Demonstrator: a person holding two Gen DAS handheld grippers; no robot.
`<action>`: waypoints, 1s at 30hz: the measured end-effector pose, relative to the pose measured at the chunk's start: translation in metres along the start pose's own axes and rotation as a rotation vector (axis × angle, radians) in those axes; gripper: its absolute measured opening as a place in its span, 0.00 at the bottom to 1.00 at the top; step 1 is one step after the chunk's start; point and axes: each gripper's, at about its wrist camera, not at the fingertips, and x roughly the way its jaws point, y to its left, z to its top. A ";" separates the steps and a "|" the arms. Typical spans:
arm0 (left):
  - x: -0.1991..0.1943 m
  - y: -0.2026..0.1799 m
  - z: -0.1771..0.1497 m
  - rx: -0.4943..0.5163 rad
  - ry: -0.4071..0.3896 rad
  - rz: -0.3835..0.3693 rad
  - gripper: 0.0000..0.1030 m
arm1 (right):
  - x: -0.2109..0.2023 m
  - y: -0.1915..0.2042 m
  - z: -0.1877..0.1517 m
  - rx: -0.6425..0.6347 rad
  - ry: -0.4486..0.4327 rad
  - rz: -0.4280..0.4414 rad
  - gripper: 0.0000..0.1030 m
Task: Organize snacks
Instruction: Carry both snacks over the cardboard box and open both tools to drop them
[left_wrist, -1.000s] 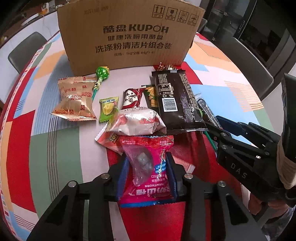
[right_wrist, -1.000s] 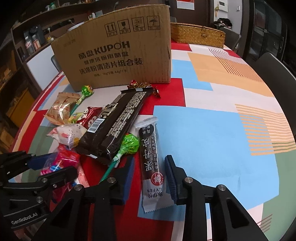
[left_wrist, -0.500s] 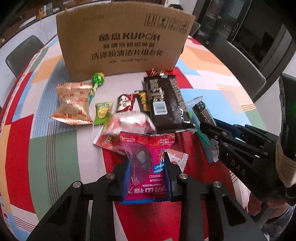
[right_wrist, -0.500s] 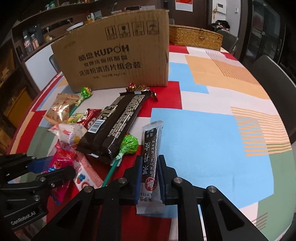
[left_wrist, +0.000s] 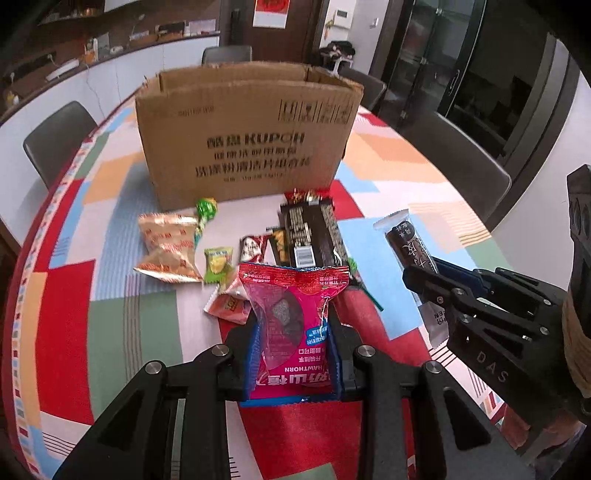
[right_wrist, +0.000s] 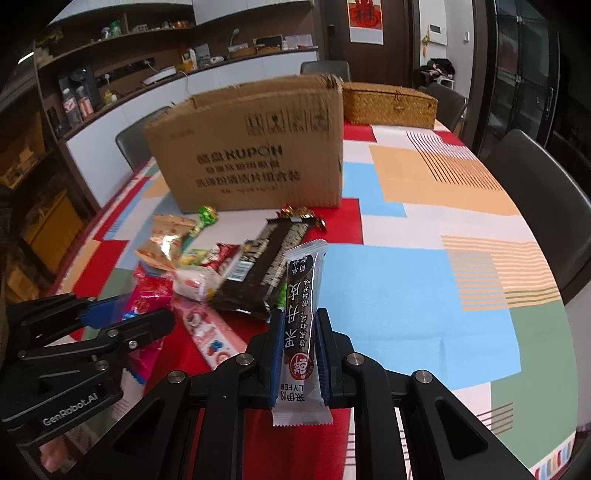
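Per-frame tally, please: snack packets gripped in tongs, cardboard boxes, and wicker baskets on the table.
Packets gripped: 2 (pink hawthorn packet in left tongs, black bar packet in right tongs)
Cardboard box: 1
Wicker basket: 1
Total: 4

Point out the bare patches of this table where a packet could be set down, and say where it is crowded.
Free: the blue and orange cloth of the table right of the long dark snack bar, out to the chair-side edge; also the green and red patch left of the left gripper. Crowded: the strip before the cardboard box, around the tan biscuit bag.
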 end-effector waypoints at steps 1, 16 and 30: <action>-0.003 0.001 0.000 0.000 -0.007 0.001 0.29 | -0.004 0.002 0.001 -0.006 -0.011 0.001 0.17; -0.038 0.017 0.037 -0.013 -0.137 0.007 0.29 | -0.038 0.016 0.043 -0.038 -0.159 0.034 0.17; -0.049 0.030 0.107 0.030 -0.255 0.028 0.29 | -0.041 0.020 0.106 -0.047 -0.267 0.072 0.17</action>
